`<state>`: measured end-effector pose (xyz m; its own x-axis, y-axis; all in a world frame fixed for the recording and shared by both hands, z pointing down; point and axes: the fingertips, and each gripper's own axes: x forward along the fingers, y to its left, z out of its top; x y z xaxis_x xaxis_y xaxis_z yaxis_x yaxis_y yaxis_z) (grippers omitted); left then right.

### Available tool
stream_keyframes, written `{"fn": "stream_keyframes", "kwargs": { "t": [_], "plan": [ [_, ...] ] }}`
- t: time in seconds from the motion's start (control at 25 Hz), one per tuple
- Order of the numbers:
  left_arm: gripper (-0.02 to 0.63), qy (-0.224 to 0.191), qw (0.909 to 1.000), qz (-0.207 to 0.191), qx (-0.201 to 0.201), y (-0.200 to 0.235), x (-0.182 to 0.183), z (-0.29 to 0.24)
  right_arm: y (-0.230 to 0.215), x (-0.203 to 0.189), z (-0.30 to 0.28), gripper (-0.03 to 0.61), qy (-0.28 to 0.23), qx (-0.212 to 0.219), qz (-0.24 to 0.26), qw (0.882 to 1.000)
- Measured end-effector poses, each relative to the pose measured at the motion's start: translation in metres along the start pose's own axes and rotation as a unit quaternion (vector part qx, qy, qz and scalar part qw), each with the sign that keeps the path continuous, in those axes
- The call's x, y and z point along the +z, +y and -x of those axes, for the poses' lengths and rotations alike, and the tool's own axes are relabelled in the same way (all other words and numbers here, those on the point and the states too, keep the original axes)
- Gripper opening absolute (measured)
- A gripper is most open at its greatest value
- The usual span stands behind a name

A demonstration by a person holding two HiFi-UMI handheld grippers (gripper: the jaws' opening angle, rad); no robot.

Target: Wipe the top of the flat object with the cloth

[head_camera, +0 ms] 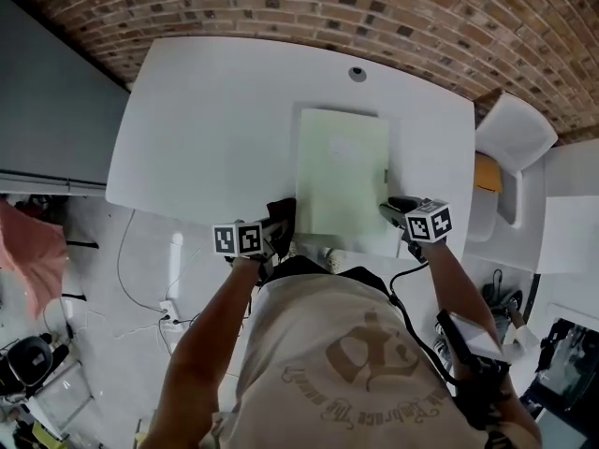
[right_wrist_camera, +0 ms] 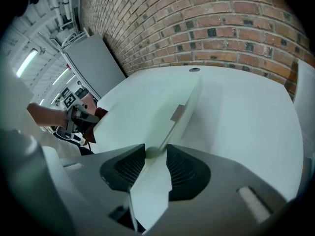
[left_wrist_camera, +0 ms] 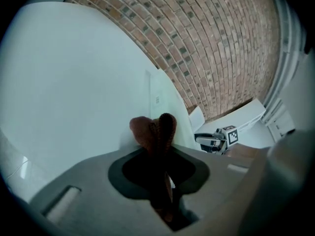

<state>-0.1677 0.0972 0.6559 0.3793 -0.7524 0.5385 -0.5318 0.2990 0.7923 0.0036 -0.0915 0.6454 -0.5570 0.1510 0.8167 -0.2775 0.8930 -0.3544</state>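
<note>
Lying flat on the white worktop (head_camera: 206,110), the flat object (head_camera: 342,171) is a pale green rectangular board. Its long sides run from near to far, and it sits right of the worktop's middle, reaching down to the near edge.

The right hand-held gripper (head_camera: 395,210) is at the board's near right corner. In the right gripper view its jaws stand narrowly apart astride that edge, and the pale board (right_wrist_camera: 152,122) fills the gap between them. From this hand-held gripper (right_wrist_camera: 156,151) the board runs away towards the far brick wall (right_wrist_camera: 221,28).

The left hand-held gripper (head_camera: 274,235) is at the near edge of the worktop, just left of the board's near left corner. Its jaws are clamped on the cloth (head_camera: 281,211), which is dark reddish brown. In the left gripper view the cloth (left_wrist_camera: 152,129) bulges out past the tips of the hand-held gripper (left_wrist_camera: 160,149) in a bunched fold. It is over the white surface just beside the board (left_wrist_camera: 165,100), and whether it touches the board cannot be made out.

Each hand-held gripper shows in the other's camera, the right one (left_wrist_camera: 211,141) to the right and the left one (right_wrist_camera: 78,116) to the left with the cloth (right_wrist_camera: 96,119) in it.

A round cable hole (head_camera: 357,74) sits near the worktop's far edge, and a white chair (head_camera: 515,134) stands at the right.
</note>
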Motion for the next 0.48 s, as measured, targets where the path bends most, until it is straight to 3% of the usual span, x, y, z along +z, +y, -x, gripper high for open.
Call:
{"fn": "stream_keyframes", "kwargs": {
  "t": [0.48],
  "plan": [
    [0.077,0.004,1.0,0.007,-0.005,0.002,0.043,-0.019,0.0,-0.002,0.0,0.141,-0.001,-0.001,-0.03,1.0]
  ]
}}
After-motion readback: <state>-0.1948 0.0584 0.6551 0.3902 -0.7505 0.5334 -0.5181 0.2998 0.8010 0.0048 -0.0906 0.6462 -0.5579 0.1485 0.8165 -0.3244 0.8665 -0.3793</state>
